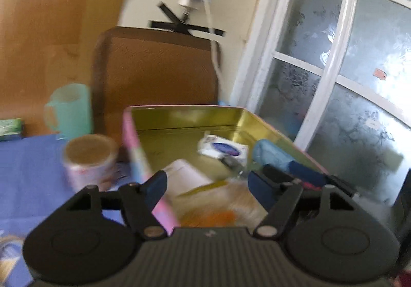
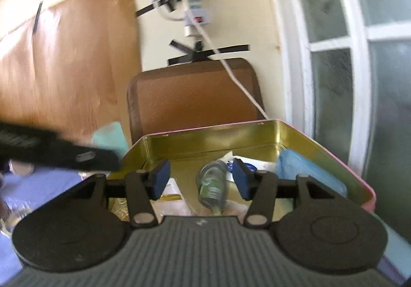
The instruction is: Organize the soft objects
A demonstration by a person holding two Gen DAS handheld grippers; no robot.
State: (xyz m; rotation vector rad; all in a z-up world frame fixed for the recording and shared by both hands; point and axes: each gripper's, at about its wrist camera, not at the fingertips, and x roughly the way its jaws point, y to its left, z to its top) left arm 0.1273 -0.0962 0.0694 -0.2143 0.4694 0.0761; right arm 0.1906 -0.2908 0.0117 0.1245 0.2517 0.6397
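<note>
A pink-sided tin with a gold inside [image 1: 185, 117] stands open on the blue cloth. In it lie a white packet with a blue oval label [image 1: 223, 149], a light blue soft thing [image 1: 272, 155], a white pack [image 1: 185, 173] and a clear bag with orange in it [image 1: 218, 209]. My left gripper [image 1: 208, 189] hangs open over the tin's near end, with nothing between its pads. My right gripper [image 2: 203, 181] is also open above the tin [image 2: 205, 130]. A crumpled clear and green wrapper [image 2: 212, 184] lies below its gap, and neither pad touches it. The light blue thing [image 2: 303, 168] lies to its right.
A teal mug [image 1: 69, 109] and a tape roll [image 1: 88, 158] stand left of the tin on the blue cloth [image 1: 30, 171]. A brown chair back [image 1: 159, 71] rises behind it. A frosted glass door [image 1: 346, 81] is close on the right. A white cable [image 2: 241, 83] hangs from the wall.
</note>
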